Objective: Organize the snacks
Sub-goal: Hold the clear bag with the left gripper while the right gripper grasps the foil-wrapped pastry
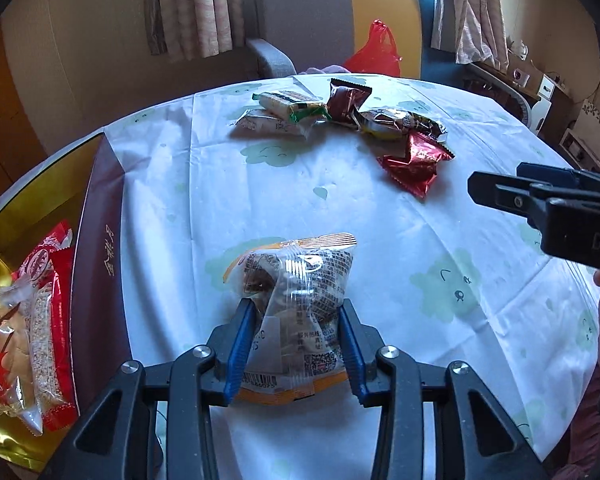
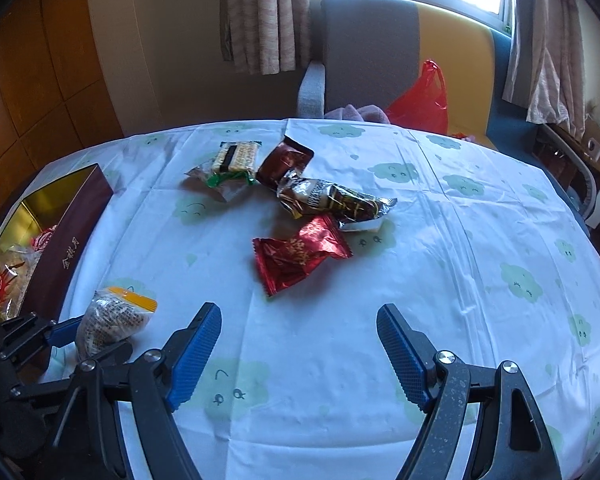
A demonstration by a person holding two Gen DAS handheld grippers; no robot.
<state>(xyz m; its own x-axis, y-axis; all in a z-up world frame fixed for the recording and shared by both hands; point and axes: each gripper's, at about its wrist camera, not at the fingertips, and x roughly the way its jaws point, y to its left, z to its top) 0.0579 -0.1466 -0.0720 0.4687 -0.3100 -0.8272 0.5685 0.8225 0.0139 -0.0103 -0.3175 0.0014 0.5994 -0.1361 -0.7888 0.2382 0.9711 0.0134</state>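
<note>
- My left gripper (image 1: 296, 344) has its jaws clenched on a clear packet with an orange edge (image 1: 296, 300), carried above the counter (image 1: 220, 184) just beside the gift box (image 1: 100, 248).
- My right gripper (image 2: 300, 344) hangs over bare cloth with its jaws released and nothing between them.
- The maroon box with its gold lining stands at the counter's left edge. It already holds at least 2 snacks: a red-and-white packet (image 1: 48, 280) and a clear wrapped pastry (image 1: 4, 340).
- I judge the task partly done. Still loose at the far side lie a red foil packet (image 2: 300, 256), a dark foil-wrapped bar (image 2: 332, 200), a brown packet (image 2: 284, 160), a cracker pack (image 2: 238, 156) and what may be 1 more clear packet under it.
- Gold characters run down the box's side; I cannot read them surely. The held packet shows dense print, a barcode and a QR code, all too small to read. No brand is legible.
</note>
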